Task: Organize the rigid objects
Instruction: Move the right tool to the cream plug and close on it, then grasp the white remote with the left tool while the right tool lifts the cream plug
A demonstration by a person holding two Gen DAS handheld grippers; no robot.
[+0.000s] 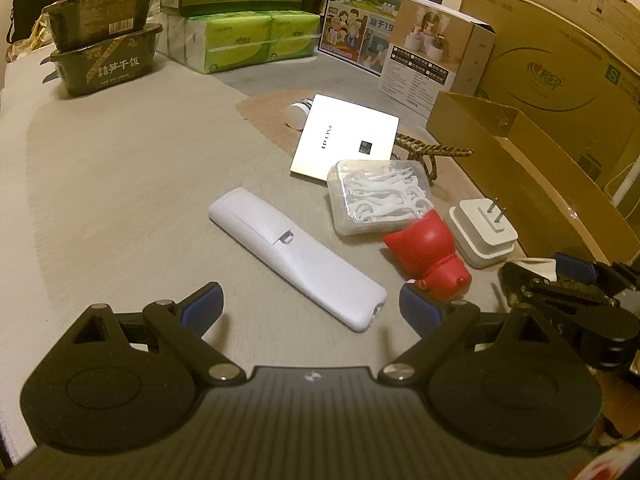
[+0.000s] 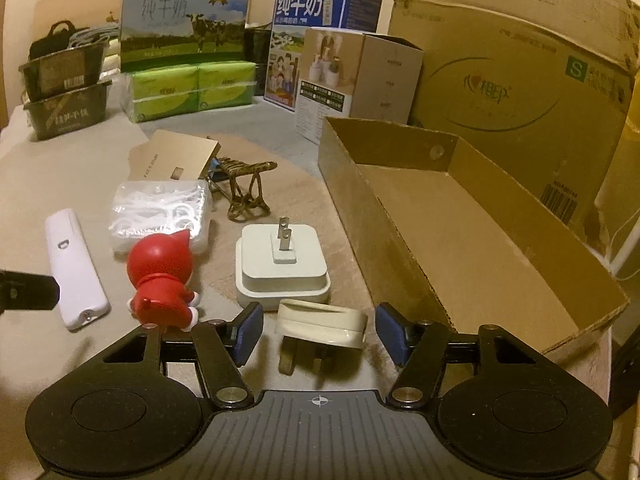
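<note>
Small cream plug [image 2: 322, 326] sits between right gripper [image 2: 318, 330] pads, jaws spread, not touching yet, tray [image 2: 404, 216] at two o'clock; center then squeeze flat sides; left gripper [image 1: 312, 308] wide open over remote [image 1: 296, 256].

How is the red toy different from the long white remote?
The red toy is bright red; the remote is plain white. The toy is round and chubby with a big head; the remote is long and flat. The toy stands upright; the remote lies flat. Both rest on the table.
</note>
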